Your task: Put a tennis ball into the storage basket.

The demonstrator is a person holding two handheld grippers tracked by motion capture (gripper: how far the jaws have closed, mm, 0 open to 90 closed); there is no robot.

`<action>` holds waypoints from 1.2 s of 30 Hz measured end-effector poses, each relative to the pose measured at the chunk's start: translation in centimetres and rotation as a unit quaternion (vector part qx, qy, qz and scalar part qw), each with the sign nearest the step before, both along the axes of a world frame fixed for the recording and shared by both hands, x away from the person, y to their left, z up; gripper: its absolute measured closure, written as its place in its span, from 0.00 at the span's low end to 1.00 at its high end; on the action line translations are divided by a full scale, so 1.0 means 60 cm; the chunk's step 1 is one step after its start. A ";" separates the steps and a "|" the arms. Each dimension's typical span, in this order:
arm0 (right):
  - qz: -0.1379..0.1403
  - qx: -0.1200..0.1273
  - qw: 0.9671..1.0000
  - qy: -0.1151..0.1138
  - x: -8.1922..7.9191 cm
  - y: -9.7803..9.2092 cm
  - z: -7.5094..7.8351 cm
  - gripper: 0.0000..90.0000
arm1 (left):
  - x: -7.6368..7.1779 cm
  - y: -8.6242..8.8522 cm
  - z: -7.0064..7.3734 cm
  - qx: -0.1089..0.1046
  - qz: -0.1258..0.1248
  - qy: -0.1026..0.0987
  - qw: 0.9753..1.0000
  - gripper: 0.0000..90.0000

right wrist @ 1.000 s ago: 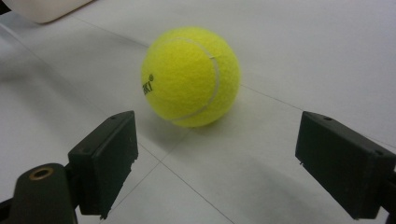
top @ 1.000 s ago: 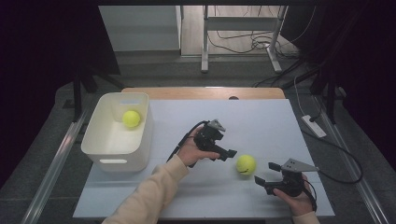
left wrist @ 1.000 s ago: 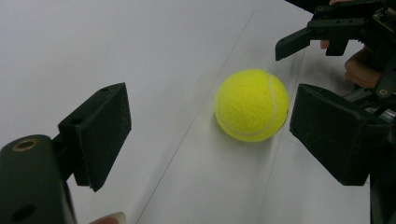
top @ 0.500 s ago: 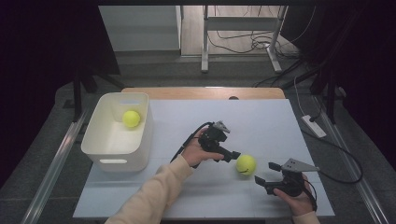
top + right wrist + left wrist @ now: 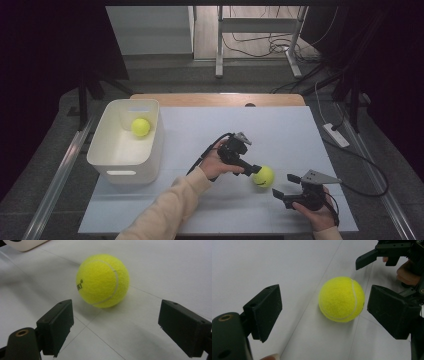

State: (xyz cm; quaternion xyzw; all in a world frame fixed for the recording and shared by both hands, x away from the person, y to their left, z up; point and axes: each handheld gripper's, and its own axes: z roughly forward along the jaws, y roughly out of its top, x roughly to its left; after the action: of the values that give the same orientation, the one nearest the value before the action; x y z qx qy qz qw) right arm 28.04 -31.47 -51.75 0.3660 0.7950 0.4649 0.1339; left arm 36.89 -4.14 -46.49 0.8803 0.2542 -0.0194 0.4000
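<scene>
1. Ball (image 5: 263, 176) lies on the white table (image 5: 280, 135), lower centre of the high view.
2. Left gripper (image 5: 256, 170) reaches it, jaws spread around it, not pinching.
3. Right gripper (image 5: 282, 187), lower right, jaws spread, just beside the ball.
4. White bin (image 5: 125, 165), left, holds a second ball (image 5: 140, 127).

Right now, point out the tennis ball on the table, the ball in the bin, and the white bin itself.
Tennis ball on the table (image 5: 263, 176), high view, middle of its top.
Ball in the bin (image 5: 140, 127), high view, centre of the ball.
White bin (image 5: 121, 173), high view, near wall by the handle slot.
</scene>
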 end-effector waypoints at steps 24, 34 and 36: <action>0.000 0.002 1.000 0.003 -0.003 -0.001 -0.001 0.14 | 0.001 -0.040 -0.022 0.012 -0.032 0.018 0.999 0.14; 0.001 0.002 1.000 0.005 -0.006 -0.003 -0.002 0.14 | 0.006 -0.059 -0.040 0.028 -0.040 0.028 0.998 0.14; 0.001 0.002 1.000 0.006 -0.006 -0.003 -0.002 0.14 | 0.006 -0.062 -0.042 0.030 -0.043 0.030 0.998 0.14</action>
State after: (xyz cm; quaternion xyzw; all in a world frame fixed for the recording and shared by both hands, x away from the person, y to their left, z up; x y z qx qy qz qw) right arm 27.65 -31.67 -51.85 0.3679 0.7951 0.4649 0.1279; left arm 37.23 -7.85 -49.00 0.9012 0.2282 -0.0549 0.3645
